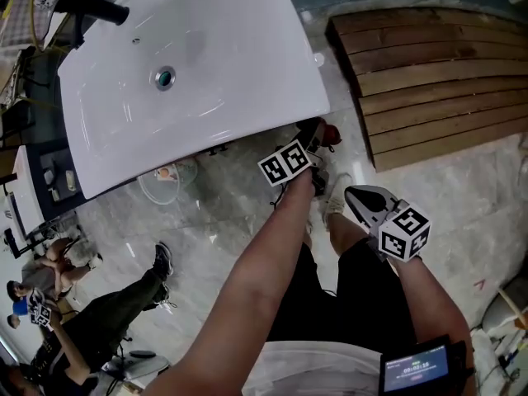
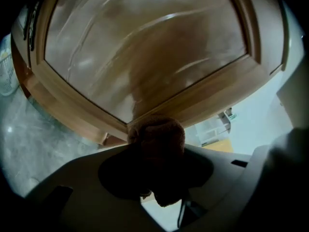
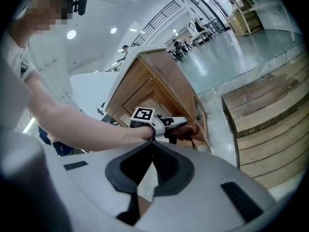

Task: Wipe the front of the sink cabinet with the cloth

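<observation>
Left gripper, clamped on a bunched brown cloth, works low on the sink cabinet door; the small wad could slip free under pressure. Right gripper is closed, empty, away from the door.

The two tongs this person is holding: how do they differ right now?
The left tongs are clamped on a brown cloth; the right tongs are closed on nothing. The left tongs hold the cloth right up at the wooden cabinet door; the right tongs face the cabinet from farther back and touch nothing. Both are shut.
</observation>
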`<control>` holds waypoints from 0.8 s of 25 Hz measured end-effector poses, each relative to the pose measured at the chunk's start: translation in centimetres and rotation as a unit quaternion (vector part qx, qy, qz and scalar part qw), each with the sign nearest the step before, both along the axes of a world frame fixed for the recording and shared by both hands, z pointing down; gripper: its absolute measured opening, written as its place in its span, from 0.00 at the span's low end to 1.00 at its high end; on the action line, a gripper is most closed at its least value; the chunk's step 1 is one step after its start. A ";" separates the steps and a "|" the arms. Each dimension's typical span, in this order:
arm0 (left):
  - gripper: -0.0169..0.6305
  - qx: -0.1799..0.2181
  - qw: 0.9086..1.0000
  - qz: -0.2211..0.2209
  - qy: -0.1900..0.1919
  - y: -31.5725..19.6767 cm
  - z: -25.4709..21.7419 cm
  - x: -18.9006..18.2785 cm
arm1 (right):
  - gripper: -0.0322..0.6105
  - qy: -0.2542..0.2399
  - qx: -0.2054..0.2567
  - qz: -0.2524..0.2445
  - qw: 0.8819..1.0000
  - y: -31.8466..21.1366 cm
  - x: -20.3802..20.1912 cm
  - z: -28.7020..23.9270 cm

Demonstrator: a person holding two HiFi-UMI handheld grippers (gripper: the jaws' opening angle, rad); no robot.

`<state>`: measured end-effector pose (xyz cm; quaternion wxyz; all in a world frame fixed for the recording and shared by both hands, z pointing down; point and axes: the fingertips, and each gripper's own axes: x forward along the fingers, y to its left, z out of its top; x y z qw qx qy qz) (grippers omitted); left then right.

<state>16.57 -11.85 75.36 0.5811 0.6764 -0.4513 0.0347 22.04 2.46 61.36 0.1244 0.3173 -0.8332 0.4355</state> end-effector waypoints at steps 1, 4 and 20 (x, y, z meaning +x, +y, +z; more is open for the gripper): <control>0.30 0.006 1.000 -0.001 0.011 0.1 -0.8 0.2 | 0.07 -0.001 -0.001 -0.002 1.000 0.0 0.1 -0.1; 0.30 0.016 1.000 -0.009 0.024 0.9 -3.3 -0.8 | 0.07 -0.009 -0.005 0.002 1.000 -0.5 -0.1 -0.6; 0.30 0.103 0.986 0.029 -0.131 4.6 -17.5 -15.2 | 0.07 -0.007 0.052 -0.100 0.994 -4.3 -9.1 -6.1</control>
